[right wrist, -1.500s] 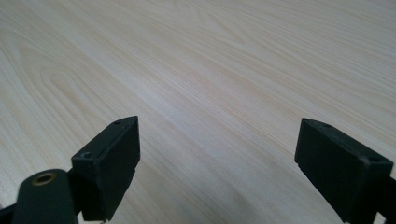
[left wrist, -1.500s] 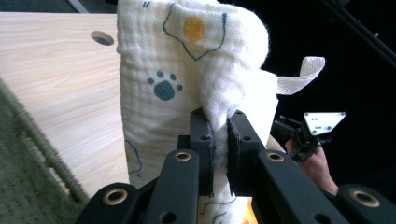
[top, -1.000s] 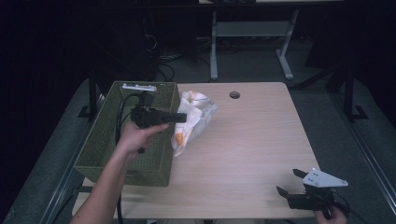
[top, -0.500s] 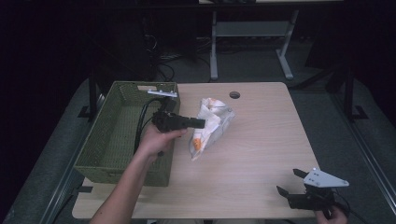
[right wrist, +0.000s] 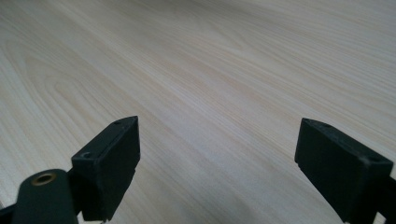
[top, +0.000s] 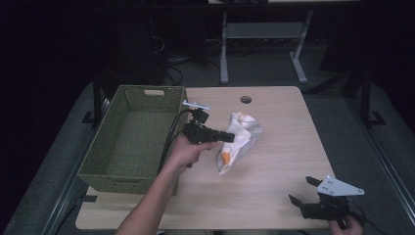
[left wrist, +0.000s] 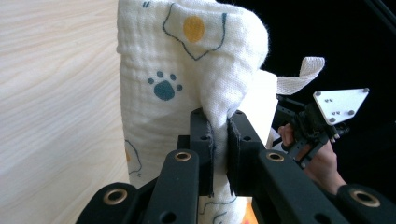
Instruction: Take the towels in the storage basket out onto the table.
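No legible text, label, brand or number found. Cloth (left wrist: 187,79) carries printed pictures only: blue paw print, yellow dot with blue outline above it. Basket (top: 128,142) unmarked beside cloth.

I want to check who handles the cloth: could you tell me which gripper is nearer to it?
Left. The left gripper is shut on the cloth; the right gripper sits open at the table corner, well apart from it.
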A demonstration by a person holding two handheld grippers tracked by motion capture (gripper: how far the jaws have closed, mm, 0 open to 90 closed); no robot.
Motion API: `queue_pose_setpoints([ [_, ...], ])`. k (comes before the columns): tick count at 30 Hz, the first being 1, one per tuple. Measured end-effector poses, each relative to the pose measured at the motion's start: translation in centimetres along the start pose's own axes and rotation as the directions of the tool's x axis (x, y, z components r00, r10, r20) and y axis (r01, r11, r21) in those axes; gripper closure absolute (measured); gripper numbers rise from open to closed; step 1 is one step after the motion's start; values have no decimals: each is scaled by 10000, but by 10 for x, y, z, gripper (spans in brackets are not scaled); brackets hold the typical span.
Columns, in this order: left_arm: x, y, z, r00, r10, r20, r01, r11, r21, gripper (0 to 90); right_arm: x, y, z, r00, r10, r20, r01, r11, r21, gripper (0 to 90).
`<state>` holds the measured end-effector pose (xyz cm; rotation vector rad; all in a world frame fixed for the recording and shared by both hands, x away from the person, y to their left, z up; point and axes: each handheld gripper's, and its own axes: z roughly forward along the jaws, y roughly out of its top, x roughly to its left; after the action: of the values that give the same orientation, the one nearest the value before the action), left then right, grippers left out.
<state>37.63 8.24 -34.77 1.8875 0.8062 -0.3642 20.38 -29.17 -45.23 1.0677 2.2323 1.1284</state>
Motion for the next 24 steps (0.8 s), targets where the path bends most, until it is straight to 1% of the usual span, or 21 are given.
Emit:
queue_pose_setpoints([
  [3,2,-1,8,9998,-141,130,141,9999,16,829,0,0,0,10000,-18,14,18,10000,-3,139],
  [6,3,-2,15,9997,-175,172,174,9998,72,829,-1,0,0,10000,-15,38,15,10000,-20,138],
  [7,4,-2,18,9996,-220,172,218,9997,86,829,-1,0,0,9999,-83,56,84,9999,-75,139],
  [14,13,-4,39,9985,-536,-126,537,9986,13,829,-2,0,-1,10000,-1,69,2,10000,-99,139],
  [15,15,-4,42,9980,-581,-246,582,9983,10,829,-2,0,-1,10000,-5,71,6,9999,-102,138],
  [17,18,-4,50,9966,-762,-326,762,9971,-16,829,-2,0,-1,10000,3,63,-2,9999,-109,139],
  [19,21,-5,57,9961,-715,-522,718,9974,53,829,-2,0,-1,10000,-7,65,8,9999,-109,139],
  [21,25,-6,65,9948,-871,-523,871,9962,-10,829,-2,0,-1,10000,-4,67,5,9999,-113,139],
  [23,28,-8,70,9926,-1016,-658,1017,9948,-23,827,-2,0,-1,10000,-33,71,34,9999,-96,139],
  [24,30,-9,72,9923,-1018,-702,1019,9948,-16,827,-2,0,-1,10000,-30,64,31,10000,-95,139],
])
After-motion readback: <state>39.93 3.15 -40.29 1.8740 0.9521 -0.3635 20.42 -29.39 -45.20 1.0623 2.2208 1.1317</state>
